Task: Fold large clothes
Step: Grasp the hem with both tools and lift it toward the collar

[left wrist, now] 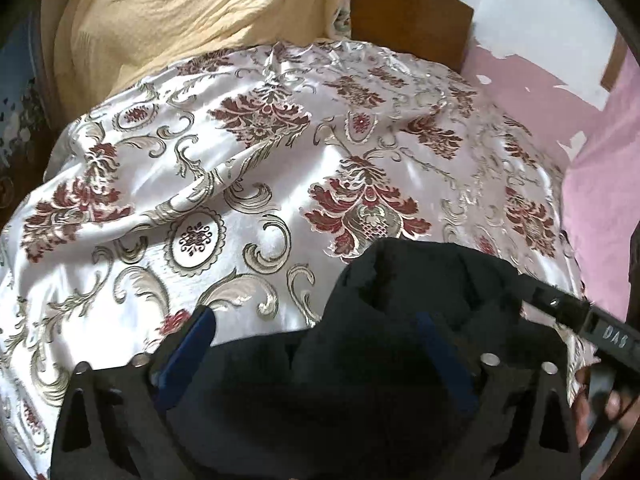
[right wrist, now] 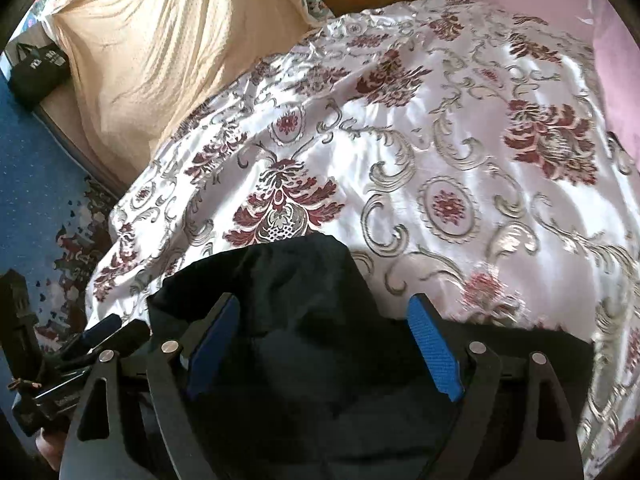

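A black garment [left wrist: 400, 280] lies bunched on a white satin bedspread [left wrist: 240, 160] with red and grey flowers. My left gripper [left wrist: 316, 320] stands wide open over it; the cloth lies between the blue pads [left wrist: 192, 344] and drapes over the right one, with no pinch. In the right wrist view the same black garment [right wrist: 288, 276] spreads below my right gripper [right wrist: 324, 308], whose blue pads [right wrist: 434, 344] stand well apart and do not press on it. The other gripper shows at the right edge [left wrist: 580, 320] and at the lower left [right wrist: 108, 332].
A yellow cloth [left wrist: 180, 12] hangs beyond the bed on the left, beside a brown wooden board [left wrist: 408, 12]. Pink fabric [left wrist: 600, 184] borders the bed on the right. A blue patterned carpet [right wrist: 32, 168] and a black bag [right wrist: 38, 70] lie left of the bed.
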Demonstrator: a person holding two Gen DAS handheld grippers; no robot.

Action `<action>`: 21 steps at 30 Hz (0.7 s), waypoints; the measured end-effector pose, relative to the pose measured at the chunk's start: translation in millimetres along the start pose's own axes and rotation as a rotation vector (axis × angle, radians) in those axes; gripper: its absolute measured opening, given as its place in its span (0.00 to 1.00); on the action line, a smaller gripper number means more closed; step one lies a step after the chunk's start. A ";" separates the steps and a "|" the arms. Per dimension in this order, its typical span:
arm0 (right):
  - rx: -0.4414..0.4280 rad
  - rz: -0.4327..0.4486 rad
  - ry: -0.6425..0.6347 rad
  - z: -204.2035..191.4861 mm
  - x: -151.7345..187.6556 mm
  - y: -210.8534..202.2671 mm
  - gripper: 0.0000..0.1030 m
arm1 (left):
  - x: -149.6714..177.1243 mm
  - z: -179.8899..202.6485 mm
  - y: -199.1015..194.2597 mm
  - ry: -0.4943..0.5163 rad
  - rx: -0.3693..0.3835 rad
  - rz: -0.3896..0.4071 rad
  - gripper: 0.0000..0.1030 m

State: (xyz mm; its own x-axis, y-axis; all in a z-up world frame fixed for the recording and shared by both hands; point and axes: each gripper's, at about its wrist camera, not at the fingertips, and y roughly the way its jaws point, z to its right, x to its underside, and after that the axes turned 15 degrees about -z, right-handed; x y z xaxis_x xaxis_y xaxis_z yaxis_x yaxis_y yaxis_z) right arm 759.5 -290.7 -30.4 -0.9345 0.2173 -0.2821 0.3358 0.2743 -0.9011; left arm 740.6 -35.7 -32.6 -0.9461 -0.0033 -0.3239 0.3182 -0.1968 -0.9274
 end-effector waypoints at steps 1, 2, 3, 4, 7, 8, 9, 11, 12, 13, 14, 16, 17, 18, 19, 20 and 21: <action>0.007 -0.006 0.001 -3.0 -3.2 6.6 0.68 | -2.6 0.5 4.2 0.003 0.006 -0.008 0.71; 0.005 -0.012 0.000 -3.7 -4.6 10.8 0.61 | -4.7 2.1 8.7 0.011 0.011 -0.019 0.61; 0.002 -0.018 -0.001 -4.2 -7.4 14.4 0.51 | -5.9 3.8 12.3 0.019 0.015 -0.030 0.42; 0.013 -0.022 0.000 -6.5 -7.4 20.2 0.46 | -5.8 5.0 13.5 0.034 0.036 -0.034 0.24; 0.056 0.000 -0.007 -6.8 -3.1 17.3 0.22 | 1.4 7.9 1.8 0.072 0.054 0.028 0.09; 0.052 0.011 -0.016 -5.1 -2.9 12.7 0.18 | 4.1 7.4 -3.5 0.080 0.058 0.048 0.08; 0.054 0.030 -0.031 -5.0 1.7 6.0 0.16 | 7.4 6.3 -9.9 0.081 0.058 0.066 0.08; 0.034 0.073 -0.050 0.2 9.8 -12.6 0.14 | 19.6 0.2 -31.9 0.088 0.080 0.121 0.07; 0.020 0.090 -0.056 3.5 12.7 -21.8 0.14 | 22.8 -2.0 -39.7 0.092 0.082 0.135 0.07; 0.000 0.122 -0.067 5.9 21.6 -37.4 0.13 | 29.4 -5.2 -50.5 0.099 0.088 0.157 0.06; -0.011 0.144 -0.077 8.0 27.8 -48.1 0.13 | 38.1 -9.1 -63.1 0.109 0.099 0.179 0.06; -0.022 0.187 -0.121 11.0 47.1 -74.1 0.12 | 58.8 -13.1 -87.8 0.136 0.116 0.217 0.06; -0.016 0.204 -0.143 11.1 56.1 -83.8 0.12 | 67.6 -14.1 -96.5 0.149 0.120 0.232 0.06; -0.005 0.222 -0.172 11.0 67.4 -95.5 0.12 | 78.5 -14.2 -106.3 0.161 0.120 0.246 0.06; 0.000 0.234 -0.192 12.0 75.4 -104.2 0.11 | 94.2 -14.2 -118.7 0.177 0.120 0.265 0.06; 0.006 0.249 -0.221 11.2 87.5 -115.5 0.11 | 106.4 -13.5 -127.9 0.190 0.120 0.282 0.05; 0.013 0.258 -0.243 10.2 96.1 -123.7 0.11 | 115.2 -12.9 -133.7 0.200 0.115 0.291 0.05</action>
State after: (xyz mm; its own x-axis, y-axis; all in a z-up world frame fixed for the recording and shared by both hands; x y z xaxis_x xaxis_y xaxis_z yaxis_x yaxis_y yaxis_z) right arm 627.0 -313.3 50.6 -0.8206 0.0480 -0.5695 0.5642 0.2269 -0.7939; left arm 589.8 2.9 51.8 -0.7828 0.1136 -0.6118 0.5528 -0.3245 -0.7675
